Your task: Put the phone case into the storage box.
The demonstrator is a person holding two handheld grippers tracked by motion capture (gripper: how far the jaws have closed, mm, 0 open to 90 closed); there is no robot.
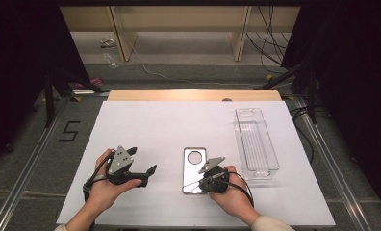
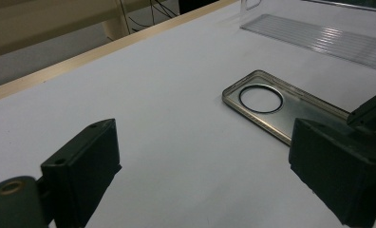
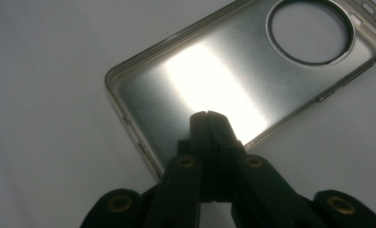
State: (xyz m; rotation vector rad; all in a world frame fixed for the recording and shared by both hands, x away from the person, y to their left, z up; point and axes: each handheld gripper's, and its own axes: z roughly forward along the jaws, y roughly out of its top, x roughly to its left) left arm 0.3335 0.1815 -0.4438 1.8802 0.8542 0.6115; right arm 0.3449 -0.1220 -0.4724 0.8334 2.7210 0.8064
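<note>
A clear phone case (image 1: 194, 168) with a round camera hole lies flat on the white table, inside face up. My right gripper (image 1: 199, 183) rests over the case's near right corner, its jaws pressed together with nothing between them. In the right gripper view the shut tips (image 3: 207, 116) hover over the case's shiny inner face (image 3: 214, 71). My left gripper (image 1: 141, 160) is held to the left of the case, jaws spread wide and empty. The left gripper view looks between its jaws (image 2: 210, 161) toward the case (image 2: 314, 116).
A clear, long plastic tray (image 1: 275, 159) stands to the right of the case, also seen far off in the left gripper view (image 2: 319, 35). The white table sheet (image 1: 155, 125) reaches to a wooden far edge (image 1: 193, 94). Dark stands and cables flank the table.
</note>
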